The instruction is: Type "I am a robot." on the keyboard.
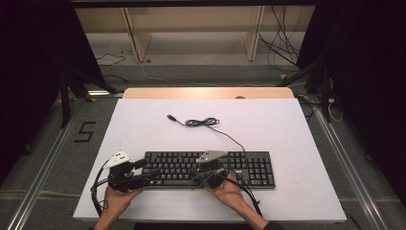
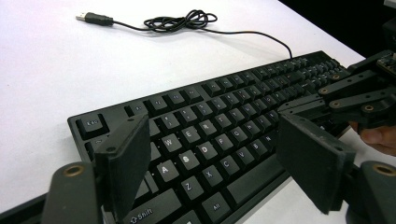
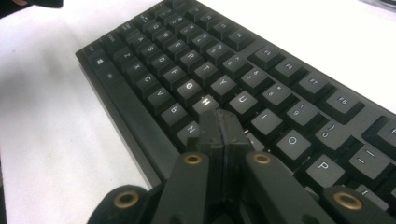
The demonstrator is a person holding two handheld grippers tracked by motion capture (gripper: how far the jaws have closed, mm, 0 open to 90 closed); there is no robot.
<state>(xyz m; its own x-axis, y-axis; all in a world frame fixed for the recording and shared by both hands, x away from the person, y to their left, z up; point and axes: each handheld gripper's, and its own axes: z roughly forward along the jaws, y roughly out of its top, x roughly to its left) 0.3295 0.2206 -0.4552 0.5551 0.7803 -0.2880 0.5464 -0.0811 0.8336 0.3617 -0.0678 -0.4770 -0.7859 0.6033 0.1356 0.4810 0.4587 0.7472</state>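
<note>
Keyboard (image 1: 210, 168) on white tabletop (image 1: 268, 120), grey floor (image 1: 201, 48), dark surroundings

You have a black keyboard (image 1: 210, 168) with white lettering on its keys, its cable (image 1: 206, 122) black too, lying on a white table (image 1: 268, 120); both your grippers, left (image 2: 219, 163) and right (image 3: 223, 126), have black jaws with brass-coloured rivets

Both forearms are entering from the near edge in the high view. The left hand (image 1: 116, 196) is holding the left gripper (image 2: 212, 161) low and nearly level, its jaws standing wide apart with nothing between them. The right hand (image 1: 230, 189) is holding the right gripper (image 3: 219, 128), jaws pressed fully together, tips pointing downward.
</note>
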